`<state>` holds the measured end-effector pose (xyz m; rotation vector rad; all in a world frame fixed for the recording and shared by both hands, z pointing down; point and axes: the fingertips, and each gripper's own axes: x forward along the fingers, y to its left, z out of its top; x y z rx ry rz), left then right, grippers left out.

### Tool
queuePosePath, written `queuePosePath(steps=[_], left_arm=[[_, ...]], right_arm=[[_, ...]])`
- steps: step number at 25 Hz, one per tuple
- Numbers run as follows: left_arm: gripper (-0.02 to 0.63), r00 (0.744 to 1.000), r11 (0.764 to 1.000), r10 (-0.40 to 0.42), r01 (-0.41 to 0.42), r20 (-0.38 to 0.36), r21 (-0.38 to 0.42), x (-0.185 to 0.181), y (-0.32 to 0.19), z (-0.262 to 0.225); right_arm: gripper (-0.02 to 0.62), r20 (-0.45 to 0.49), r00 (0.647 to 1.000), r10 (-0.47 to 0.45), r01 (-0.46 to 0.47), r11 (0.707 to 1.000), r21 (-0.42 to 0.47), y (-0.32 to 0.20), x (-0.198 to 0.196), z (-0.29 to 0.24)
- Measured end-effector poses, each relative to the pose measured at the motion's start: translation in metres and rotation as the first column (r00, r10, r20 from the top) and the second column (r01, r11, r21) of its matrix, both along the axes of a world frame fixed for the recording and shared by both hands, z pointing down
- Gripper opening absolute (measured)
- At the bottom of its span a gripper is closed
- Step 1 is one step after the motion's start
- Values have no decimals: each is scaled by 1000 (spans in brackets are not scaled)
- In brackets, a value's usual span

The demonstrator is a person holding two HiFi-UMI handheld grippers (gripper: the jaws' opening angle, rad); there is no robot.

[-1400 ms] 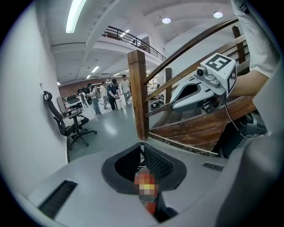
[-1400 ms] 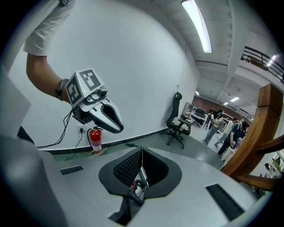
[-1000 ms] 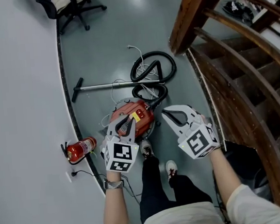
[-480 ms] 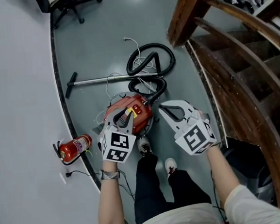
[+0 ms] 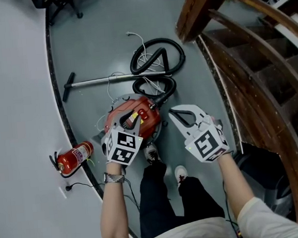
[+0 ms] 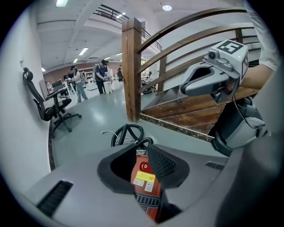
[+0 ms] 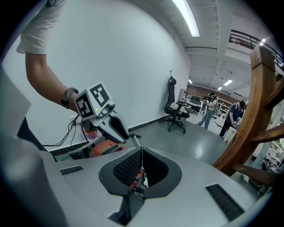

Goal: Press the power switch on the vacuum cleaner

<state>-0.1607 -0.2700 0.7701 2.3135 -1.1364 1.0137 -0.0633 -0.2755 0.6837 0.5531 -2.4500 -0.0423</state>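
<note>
Since a second ago, our left tool [image 5: 132, 121] has come in over the red vacuum cleaner [image 5: 121, 112]. In the head view its tip now overlaps the top of the body, though we cannot tell whether it touches. Its jaws stand slightly apart with nothing between them. Through that gap the left gripper view shows the round red power switch [image 6: 144, 166], just above a yellow label [image 6: 144, 178]. Our right tool [image 5: 173, 112] hangs just right of the vacuum, jaws pressed together and empty. The vacuum sits on a strip of grey floor [image 5: 95, 37]. A curved white wall [image 5: 12, 102] with a dark skirting closes that strip on the left, and a wooden staircase [image 5: 259, 80] on the right. Beyond the vacuum a black hose [image 5: 182, 61] lies coiled, and a metal wand [image 5: 99, 81] reaches across toward the wall. A red fire extinguisher [image 5: 74, 156] lies at the wall's foot, left of our left tool. Open floor lies past the hose.
</note>
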Motion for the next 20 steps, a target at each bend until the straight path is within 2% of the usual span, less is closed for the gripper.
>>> queuePosePath(steps=[5, 10, 15, 20], left_arm=[[83, 1000, 999, 3, -4, -16, -36, 7, -6, 24], [83, 997, 995, 50, -45, 52, -87, 7, -6, 61], [83, 999, 989, 41, -39, 14, -144, 16, -11, 81], [83, 995, 983, 66, -53, 73, -175, 18, -15, 99]], right_arm=[[29, -16, 1000, 1, -2, 1000, -8, -2, -2, 18], [29, -11, 1000, 17, -17, 999, -29, -2, -3, 32], [29, -20, 999, 37, -39, 998, -58, -1, 3, 49], [28, -22, 998, 52, -54, 995, -84, -1, 5, 60]])
